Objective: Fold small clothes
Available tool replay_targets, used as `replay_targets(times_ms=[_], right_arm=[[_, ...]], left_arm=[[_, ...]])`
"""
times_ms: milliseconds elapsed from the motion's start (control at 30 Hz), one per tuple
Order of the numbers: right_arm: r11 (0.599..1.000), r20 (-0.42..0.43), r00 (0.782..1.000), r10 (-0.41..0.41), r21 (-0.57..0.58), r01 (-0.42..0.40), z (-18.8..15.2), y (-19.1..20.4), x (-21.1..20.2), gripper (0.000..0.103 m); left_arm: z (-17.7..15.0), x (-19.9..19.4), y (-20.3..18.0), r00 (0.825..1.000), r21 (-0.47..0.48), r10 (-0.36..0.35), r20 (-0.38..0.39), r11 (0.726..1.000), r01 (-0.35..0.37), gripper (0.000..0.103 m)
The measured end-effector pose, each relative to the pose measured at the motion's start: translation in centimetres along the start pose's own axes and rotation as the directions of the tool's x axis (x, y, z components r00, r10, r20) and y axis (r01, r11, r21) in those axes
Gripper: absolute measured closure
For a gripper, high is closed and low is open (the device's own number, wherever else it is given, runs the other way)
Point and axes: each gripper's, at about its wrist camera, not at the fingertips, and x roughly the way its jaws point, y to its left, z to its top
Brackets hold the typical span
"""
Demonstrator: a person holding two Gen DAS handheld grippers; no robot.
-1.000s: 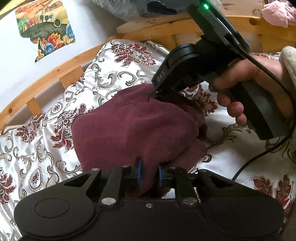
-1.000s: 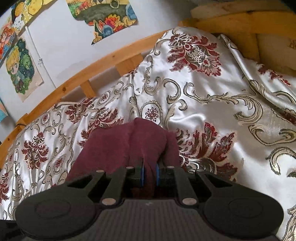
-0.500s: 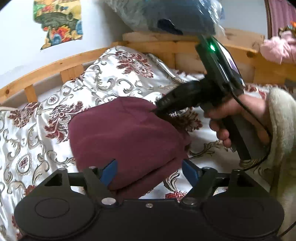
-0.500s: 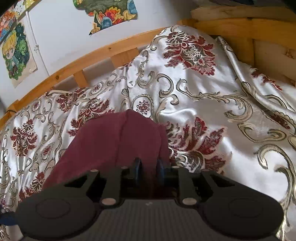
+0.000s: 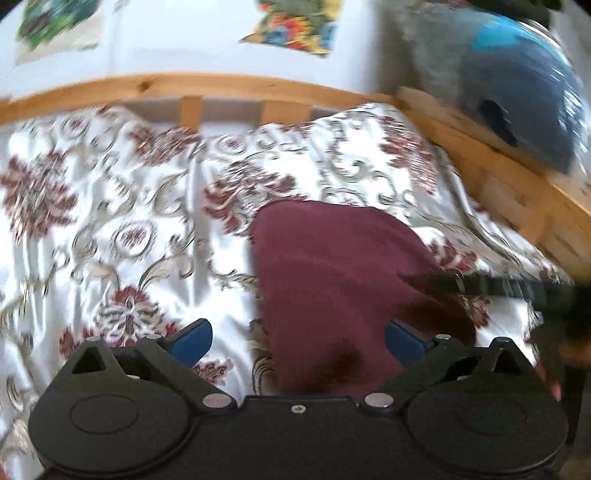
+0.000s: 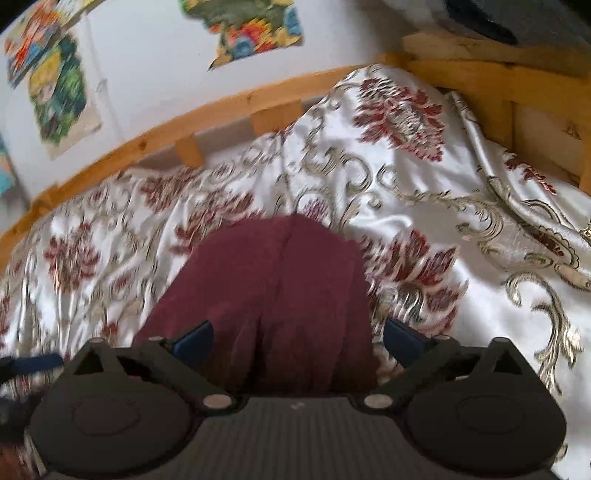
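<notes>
Maroon fleece is seen lying on the bed as a compact folded bundle: the small garment (image 6: 273, 291) rests on the satin floral bedspread (image 6: 424, 192), with a wooden bed rail (image 6: 155, 136) behind it and paper pictures (image 6: 255, 29) on the wall above. A crease line runs down the top layer in the right wrist view, and no loose sleeve or hem is seen spilling beyond the outline, though motion blur softens the edges.

The left tongs (image 5: 297, 341) have just been opening and now stand wide, the blue pads clear of the cloth; the garment lies ahead of and partly between them, ungripped. The right tongs (image 6: 297, 341) have likewise just been opening and are spread fully, with the near edge of the garment between the jaws but not pressed. In the left wrist view a dark blurred finger of the right tongs is seen at the garment's right edge.

This garment's fold is judged finished or nearly so, both grips having been let go. What may remain is a smoothing of the top layer or setting the bundle aside; whether further clothes await cannot be told.
</notes>
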Motion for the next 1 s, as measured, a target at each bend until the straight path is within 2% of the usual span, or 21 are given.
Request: replay_targets(times_ms=[167, 233, 367, 567, 667, 833, 1000], right_arm=[[0.994, -0.037, 0.996, -0.077, -0.086, 0.074, -2.1, 1.3, -0.3, 0.0], [0.991, -0.057, 0.995, -0.08, -0.11, 0.073, -2.5, 1.5, -0.1, 0.0], [0.991, -0.11, 0.991, -0.074, -0.122, 0.06, -3.0, 1.6, 0.9, 0.0], [0.997, -0.143, 0.989, -0.033, -0.073, 0.022, -3.0, 0.5, 1.2, 0.0], [0.999, -0.129, 0.991, -0.021, -0.031, 0.017, -2.6, -0.3, 1.0, 0.0], [0.999, -0.011, 0.999, -0.033, 0.032, 0.033, -1.8, -1.1, -0.3, 0.0], [0.991, 0.06, 0.996, -0.066, 0.12, 0.059, -1.2, -2.5, -0.4, 0.0]], left_arm=[[0.3, 1.6, 1.4, 0.999, -0.122, 0.01, -0.036, 0.992, -0.015, 0.001], [0.3, 2.5, 1.6, 0.997, -0.146, 0.002, -0.074, 0.989, -0.013, 0.001], [-0.6, 4.1, 1.3, 0.987, -0.117, 0.02, -0.16, 0.992, -0.039, 0.001], [-1.4, 4.5, 1.4, 0.985, -0.112, 0.021, -0.172, 0.993, -0.041, 0.001], [-1.5, 4.8, 1.8, 0.982, -0.15, 0.004, -0.19, 0.988, -0.033, 0.001], [-1.7, 5.0, 2.2, 0.978, -0.191, -0.012, -0.207, 0.981, -0.028, 0.001], [-1.9, 5.2, 2.0, 0.978, -0.183, -0.006, -0.21, 0.982, -0.033, 0.001]])
